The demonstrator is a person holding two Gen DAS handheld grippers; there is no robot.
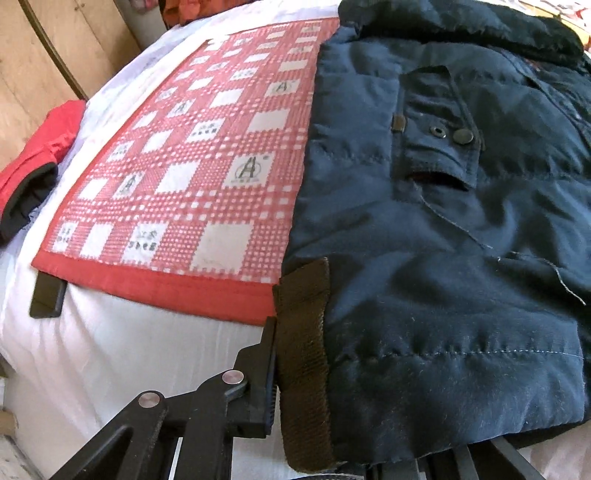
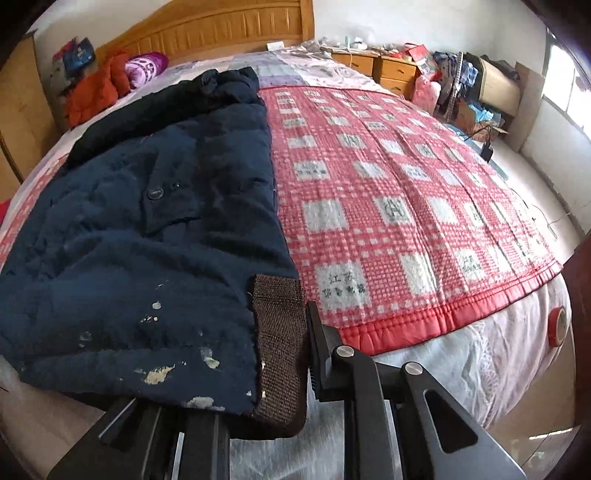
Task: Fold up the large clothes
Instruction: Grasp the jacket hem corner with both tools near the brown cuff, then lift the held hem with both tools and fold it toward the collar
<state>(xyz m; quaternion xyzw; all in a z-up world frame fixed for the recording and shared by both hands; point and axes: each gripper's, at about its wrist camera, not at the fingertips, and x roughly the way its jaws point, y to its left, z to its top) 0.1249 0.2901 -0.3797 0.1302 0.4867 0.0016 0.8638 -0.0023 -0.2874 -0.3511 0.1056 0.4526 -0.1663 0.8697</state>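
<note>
A large navy padded jacket lies flat on a red checked blanket, with its dark collar at the far end. A brown ribbed band edges its near left corner. My left gripper is shut on that band; one finger shows and the other is hidden under the cloth. In the right wrist view the jacket has pale stains near the hem. My right gripper is shut on the brown band at the near right corner, its left finger covered by fabric.
The blanket lies on a white sheet over the bed. A red garment sits at the bed's left edge, near a black object. Orange clothes lie by the wooden headboard. A nightstand and cluttered boxes stand at the far right.
</note>
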